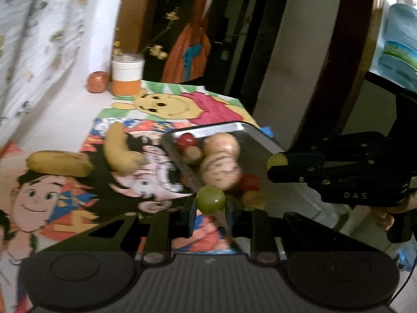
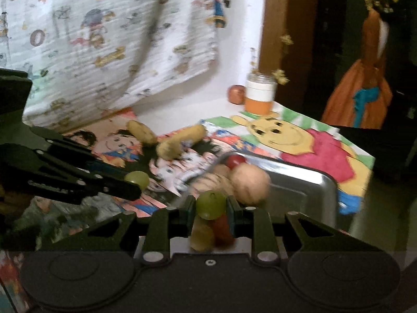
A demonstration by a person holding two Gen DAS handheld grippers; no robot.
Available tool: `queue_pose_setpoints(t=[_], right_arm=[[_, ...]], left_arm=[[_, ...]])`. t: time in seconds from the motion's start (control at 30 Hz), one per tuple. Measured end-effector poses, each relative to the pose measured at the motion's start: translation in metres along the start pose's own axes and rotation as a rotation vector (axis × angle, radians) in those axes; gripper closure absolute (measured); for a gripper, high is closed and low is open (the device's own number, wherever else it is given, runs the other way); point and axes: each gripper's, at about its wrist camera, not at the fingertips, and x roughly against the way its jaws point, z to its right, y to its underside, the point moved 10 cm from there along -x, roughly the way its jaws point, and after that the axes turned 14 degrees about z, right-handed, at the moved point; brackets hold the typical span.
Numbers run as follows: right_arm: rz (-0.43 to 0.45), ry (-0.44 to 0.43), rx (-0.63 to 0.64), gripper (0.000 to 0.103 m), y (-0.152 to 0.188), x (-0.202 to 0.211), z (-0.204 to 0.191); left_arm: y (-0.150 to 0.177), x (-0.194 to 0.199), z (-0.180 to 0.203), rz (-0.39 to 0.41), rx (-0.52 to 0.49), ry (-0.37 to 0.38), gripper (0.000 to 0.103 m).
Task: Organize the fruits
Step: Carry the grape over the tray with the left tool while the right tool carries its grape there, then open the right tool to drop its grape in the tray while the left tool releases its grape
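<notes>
My left gripper (image 1: 210,204) is shut on a green grape (image 1: 210,199), held just above the near edge of the metal tray (image 1: 263,137). My right gripper (image 2: 210,206) is shut on another green grape (image 2: 210,204) over the tray (image 2: 307,176); it shows from the side in the left wrist view (image 1: 277,161). The tray holds two pale round fruits (image 1: 221,156), red cherries (image 1: 185,140) and small yellowish fruits (image 1: 252,199). Two bananas (image 1: 60,163) (image 1: 118,148) lie on the cartoon mat left of the tray.
An apple (image 1: 97,81) and an orange-and-white jar (image 1: 127,74) stand at the back by the wall. A colourful cartoon mat (image 1: 166,104) covers the table. A patterned cloth (image 2: 104,39) hangs at left. A dark door frame (image 1: 351,52) is at right.
</notes>
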Motion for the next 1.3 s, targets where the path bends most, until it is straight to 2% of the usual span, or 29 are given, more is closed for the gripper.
queue_pose_setpoints(t=[0.33, 0.53, 1.3], right_arm=[[-0.022, 0.072, -0.032, 0.076, 0.027, 0.013, 0.027], [-0.031, 0.084, -0.034, 0.076, 0.038, 0.012, 0.032], [-0.041, 0.101, -0.049, 0.076, 0.045, 0.004, 0.037]], left_arm=[[0.016, -0.018, 0.037, -0.047, -0.038, 0.049, 0.077], [0.022, -0.018, 0.042, -0.061, -0.053, 0.049, 0.077], [0.034, -0.022, 0.052, -0.09, -0.089, 0.062, 0.077]])
